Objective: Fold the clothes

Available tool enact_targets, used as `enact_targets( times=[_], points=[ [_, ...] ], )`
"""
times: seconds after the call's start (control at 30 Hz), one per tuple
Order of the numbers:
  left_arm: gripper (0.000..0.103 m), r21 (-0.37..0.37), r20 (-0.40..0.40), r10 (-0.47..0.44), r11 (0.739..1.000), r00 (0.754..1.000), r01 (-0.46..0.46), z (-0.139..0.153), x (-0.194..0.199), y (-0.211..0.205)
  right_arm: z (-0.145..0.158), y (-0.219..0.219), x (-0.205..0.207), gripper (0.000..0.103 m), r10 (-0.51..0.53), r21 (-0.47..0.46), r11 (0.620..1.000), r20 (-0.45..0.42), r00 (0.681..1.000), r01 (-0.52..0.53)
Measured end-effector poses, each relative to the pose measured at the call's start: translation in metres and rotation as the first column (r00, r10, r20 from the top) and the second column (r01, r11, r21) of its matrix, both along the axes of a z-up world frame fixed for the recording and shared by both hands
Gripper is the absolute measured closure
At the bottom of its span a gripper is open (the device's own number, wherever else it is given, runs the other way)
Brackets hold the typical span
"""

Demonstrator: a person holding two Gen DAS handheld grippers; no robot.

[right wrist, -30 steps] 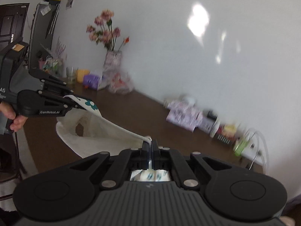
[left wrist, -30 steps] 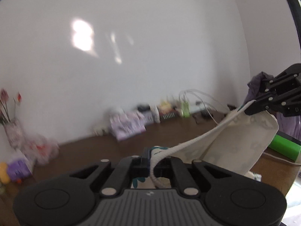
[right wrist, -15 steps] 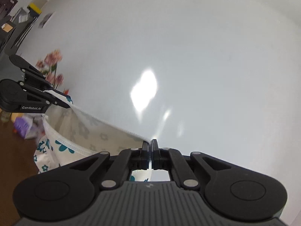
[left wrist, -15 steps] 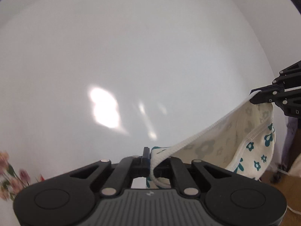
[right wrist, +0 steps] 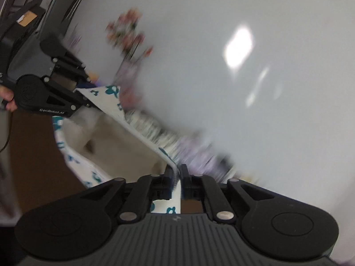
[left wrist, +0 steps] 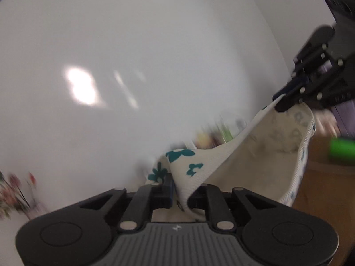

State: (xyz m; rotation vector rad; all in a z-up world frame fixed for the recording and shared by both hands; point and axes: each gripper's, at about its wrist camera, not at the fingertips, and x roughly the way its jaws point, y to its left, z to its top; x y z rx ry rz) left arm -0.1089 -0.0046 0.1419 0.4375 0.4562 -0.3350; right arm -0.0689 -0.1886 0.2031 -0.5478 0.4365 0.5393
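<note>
A: Start with your left wrist view. What have you got there?

B: Your left gripper (left wrist: 180,188) has its jaws opening, with the waistband of the cream garment (left wrist: 248,166) lying in the gap. The band loops around the right-hand finger (left wrist: 199,190) (whether the pads press on it I cannot tell). The cloth is printed with teal flowers and butterflies.

A: And where does the garment go from there?

B: It runs up and to the right, hanging in the air, to your right gripper (left wrist: 278,102), whose tips meet the far end of the band. Below it is the brown table (left wrist: 319,188) with a green cylinder (left wrist: 341,150) lying on it. Behind everything stands the white wall (left wrist: 155,55); the small items along its foot are blurred.

A: Now the right wrist view.

B: Your right gripper (right wrist: 177,177) also has its jaws opening, only narrowly apart, and the band's edge stands in the slot between them. From there the garment (right wrist: 106,137) stretches up and to the left to your left gripper (right wrist: 88,93), with its body sagging open below the taut edge, above the table (right wrist: 33,155).

A: Anything else?

B: Your hand (right wrist: 7,102) shows at the left edge, on the left gripper's handle (just the fingers). A blurred bunch of pink flowers (right wrist: 128,33) stands against the wall (right wrist: 221,88).
</note>
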Motion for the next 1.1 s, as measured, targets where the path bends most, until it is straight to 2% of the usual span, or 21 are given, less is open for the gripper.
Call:
enact_targets(
  times=[0.03, 0.07, 0.1, 0.13, 0.17, 0.2, 0.23, 0.3, 0.37, 0.43, 0.5, 0.6, 0.67, 0.73, 0.77, 0.8, 0.83, 0.87, 0.97, 1.1],
  points=[
    [0.082, -0.034, -0.134, -0.001, 0.999, 0.991, -0.004, -0.037, -0.004, 0.01, -0.036, -0.005, 0.001, 0.093, -0.001, 0.004, 1.0, -0.139, 0.99, 0.002],
    [0.082, -0.104, -0.218, 0.012, 0.994, 0.976, -0.035, -0.061, -0.013, 0.024, -0.068, -0.011, -0.003, 0.093, -0.002, 0.019, 1.0, -0.248, 0.969, 0.007],
    [0.082, -0.178, -0.278, 0.028, 0.981, 0.96, -0.081, -0.082, -0.024, 0.039, -0.092, -0.016, -0.012, 0.092, 0.007, 0.032, 0.999, -0.302, 0.953, 0.002],
    [0.08, -0.226, -0.318, 0.04, 0.967, 0.947, -0.117, -0.095, -0.032, 0.051, -0.107, -0.022, -0.021, 0.083, 0.008, 0.041, 0.999, -0.31, 0.951, 0.005],
    [0.077, -0.229, -0.322, 0.048, 0.965, 0.945, -0.127, -0.1, -0.041, 0.057, -0.122, -0.027, -0.029, 0.063, 0.008, 0.05, 0.999, -0.315, 0.949, 0.009],
    [0.071, -0.214, -0.313, 0.053, 0.969, 0.948, -0.125, -0.102, -0.049, 0.062, -0.133, -0.033, -0.039, 0.056, 0.011, 0.051, 0.999, -0.3, 0.954, 0.005],
    [0.067, -0.189, -0.293, 0.05, 0.976, 0.955, -0.11, -0.101, -0.054, 0.062, -0.142, -0.033, -0.047, 0.054, 0.028, 0.059, 0.998, -0.287, 0.957, -0.012],
    [0.046, -0.137, -0.235, 0.006, 0.99, 0.972, -0.039, -0.097, -0.063, 0.058, -0.148, -0.028, -0.049, 0.054, 0.079, 0.126, 0.991, -0.278, 0.957, -0.045],
    [0.039, -0.079, -0.199, -0.017, 0.997, 0.98, 0.001, -0.098, -0.061, 0.055, -0.152, -0.015, -0.055, 0.054, 0.141, 0.168, 0.981, -0.253, 0.957, -0.1],
    [0.039, -0.043, -0.187, 0.0, 0.999, 0.982, -0.008, -0.104, -0.063, 0.054, -0.152, 0.003, -0.063, 0.054, 0.2, 0.174, 0.971, -0.227, 0.953, -0.162],
    [0.039, -0.095, -0.204, -0.027, 0.995, 0.979, 0.008, -0.108, -0.066, 0.059, -0.153, 0.022, -0.071, 0.054, 0.258, 0.178, 0.958, -0.202, 0.945, -0.224],
    [0.039, -0.178, -0.226, -0.182, 0.974, 0.957, 0.143, -0.109, -0.075, 0.061, -0.168, 0.038, -0.077, 0.054, 0.318, 0.173, 0.943, -0.207, 0.925, -0.286],
    [0.038, -0.125, -0.206, -0.188, 0.978, 0.96, 0.165, -0.115, -0.079, 0.055, -0.176, 0.042, -0.08, 0.056, 0.335, 0.162, 0.938, -0.202, 0.92, -0.306],
    [0.043, -0.081, -0.196, -0.166, 0.985, 0.966, 0.153, -0.121, -0.079, 0.049, -0.18, 0.04, -0.078, 0.062, 0.322, 0.166, 0.942, -0.201, 0.925, -0.291],
    [0.054, -0.091, -0.21, -0.151, 0.987, 0.966, 0.134, -0.122, -0.076, 0.05, -0.181, 0.038, -0.076, 0.068, 0.304, 0.173, 0.947, -0.204, 0.931, -0.271],
    [0.074, -0.125, -0.227, -0.144, 0.985, 0.963, 0.117, -0.123, -0.073, 0.053, -0.181, 0.034, -0.072, 0.074, 0.293, 0.2, 0.947, -0.215, 0.932, -0.251],
    [0.082, -0.165, -0.242, -0.135, 0.982, 0.961, 0.096, -0.122, -0.07, 0.056, -0.181, 0.031, -0.07, 0.092, 0.275, 0.208, 0.95, -0.216, 0.937, -0.231],
    [0.092, -0.188, -0.252, -0.112, 0.98, 0.961, 0.065, -0.121, -0.068, 0.059, -0.181, 0.028, -0.068, 0.097, 0.257, 0.214, 0.954, -0.217, 0.942, -0.211],
    [0.093, -0.216, -0.24, -0.068, 0.976, 0.968, 0.015, -0.116, -0.075, 0.066, -0.172, 0.017, -0.074, 0.1, 0.222, 0.238, 0.955, -0.186, 0.957, -0.175],
    [0.093, -0.26, -0.249, -0.072, 0.966, 0.966, 0.005, -0.102, -0.09, 0.069, -0.152, 0.007, -0.091, 0.1, 0.178, 0.269, 0.953, -0.13, 0.975, -0.138]
  ],
)
